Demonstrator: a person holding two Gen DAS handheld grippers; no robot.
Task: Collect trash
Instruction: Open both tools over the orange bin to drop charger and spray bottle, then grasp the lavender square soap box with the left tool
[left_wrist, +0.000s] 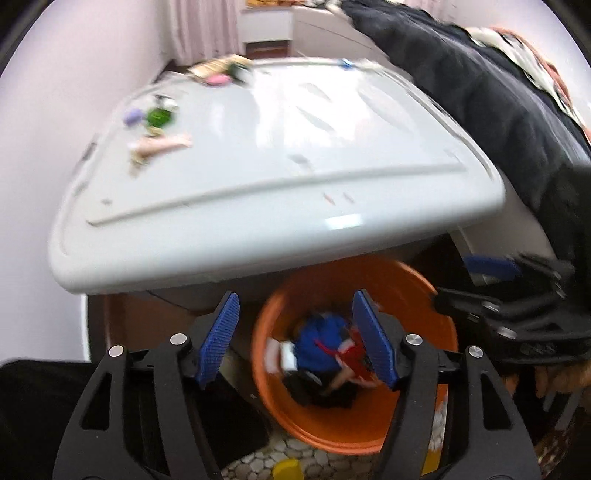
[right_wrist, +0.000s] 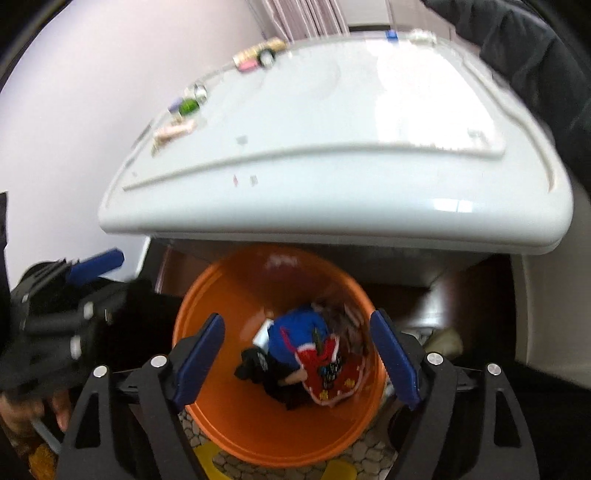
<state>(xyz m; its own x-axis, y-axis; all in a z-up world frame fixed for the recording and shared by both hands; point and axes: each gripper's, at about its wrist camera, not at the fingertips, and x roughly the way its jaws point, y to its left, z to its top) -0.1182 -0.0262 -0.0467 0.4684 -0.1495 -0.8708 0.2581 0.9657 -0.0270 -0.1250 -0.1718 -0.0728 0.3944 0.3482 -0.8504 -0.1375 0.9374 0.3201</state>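
An orange bin (left_wrist: 332, 424) (right_wrist: 236, 288) stands on the floor, tucked partly under the white table (left_wrist: 295, 166) (right_wrist: 332, 129). Inside it lie a blue wrapper (left_wrist: 321, 339) (right_wrist: 295, 328), a red wrapper (right_wrist: 328, 373) and dark scraps. My left gripper (left_wrist: 295, 299) hangs open above the bin's left side, nothing between its pads. My right gripper (right_wrist: 297, 317) is open over the bin's mouth, also holding nothing. On the table's far left remain small litter pieces: a green one (left_wrist: 159, 117) (right_wrist: 189, 106), a pink strip (left_wrist: 162, 144) (right_wrist: 173, 131) and a purple bit (left_wrist: 132, 116).
A dark jacket (left_wrist: 480, 92) hangs over the table's right side. More small items (left_wrist: 218, 79) sit at the table's back left corner by the curtain. A pebble-pattern mat (left_wrist: 295, 454) with a yellow patch (left_wrist: 286, 470) lies under the bin. A pale wall runs along the left.
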